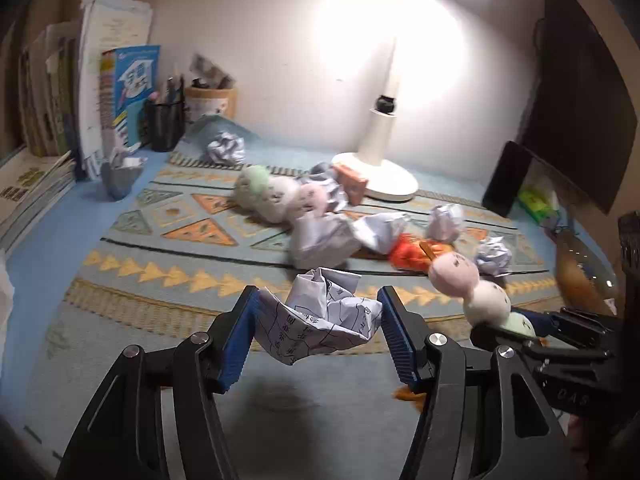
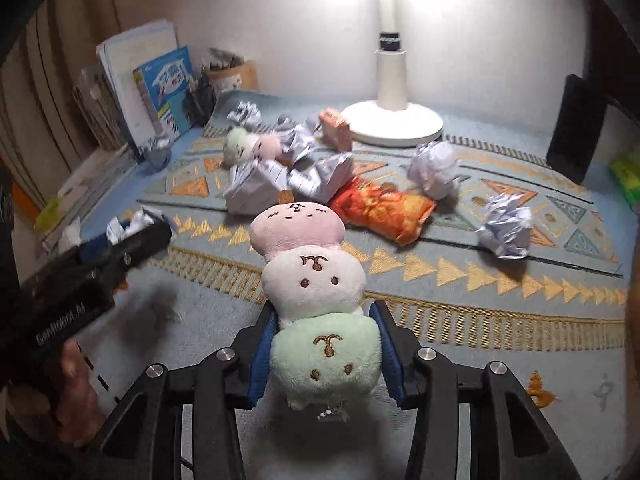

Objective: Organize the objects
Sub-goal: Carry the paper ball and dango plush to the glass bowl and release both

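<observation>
My left gripper (image 1: 319,300) is shut on a crumpled printed paper (image 1: 320,320), held just above the patterned mat (image 1: 160,272). In the right wrist view that gripper (image 2: 136,236) shows at the left with the paper (image 2: 136,220) in its tips. The right gripper (image 2: 324,312) is shut on the green end of a three-ball plush dango (image 2: 312,276), whose pink ball points away. From the left wrist view the same plush (image 1: 472,280) sticks out of the right gripper (image 1: 520,328) at the right edge.
A second dango plush (image 1: 272,196), several crumpled paper balls (image 2: 434,168), an orange snack bag (image 2: 380,208) and a small orange box (image 2: 336,128) litter the mat. The lamp base (image 1: 376,172) stands at the back, with books (image 1: 100,92) and a pen holder (image 1: 164,120) at the left and a black phone (image 2: 576,128) at the right.
</observation>
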